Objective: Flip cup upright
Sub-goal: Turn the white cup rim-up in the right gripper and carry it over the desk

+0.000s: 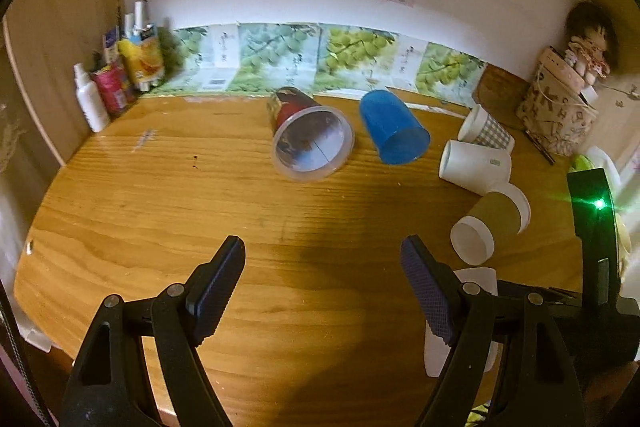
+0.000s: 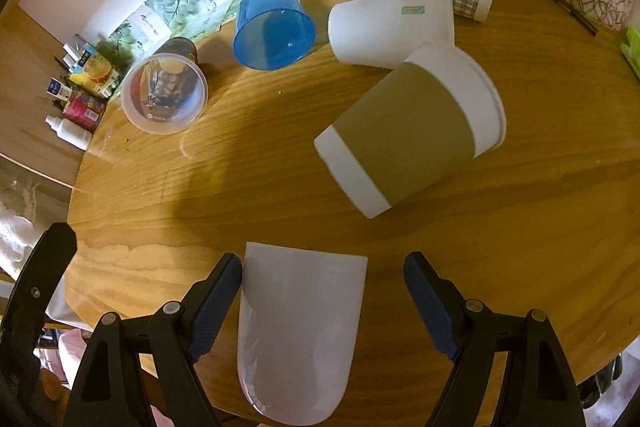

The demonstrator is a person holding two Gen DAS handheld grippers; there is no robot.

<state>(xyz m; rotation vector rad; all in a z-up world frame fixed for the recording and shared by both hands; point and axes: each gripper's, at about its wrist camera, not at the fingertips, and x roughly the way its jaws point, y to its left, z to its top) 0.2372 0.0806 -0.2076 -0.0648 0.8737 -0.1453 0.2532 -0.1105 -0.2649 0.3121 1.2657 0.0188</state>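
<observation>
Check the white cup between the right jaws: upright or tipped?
Tipped. The white cup lies on its side on the table, between the open jaws.

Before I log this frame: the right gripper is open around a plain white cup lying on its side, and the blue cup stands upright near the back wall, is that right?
Not quite. The blue cup lies on its side, as the right wrist view shows. The rest holds: the right gripper is open around the plain white cup.

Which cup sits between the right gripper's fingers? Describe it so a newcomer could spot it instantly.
Start at the round wooden table and go to its near edge, below the brown-sleeved paper cup lying on its side. There, between the open fingers of the right gripper, lies a plain translucent white plastic cup on its side. Unlike its neighbours, it has no sleeve, print or colour.
</observation>
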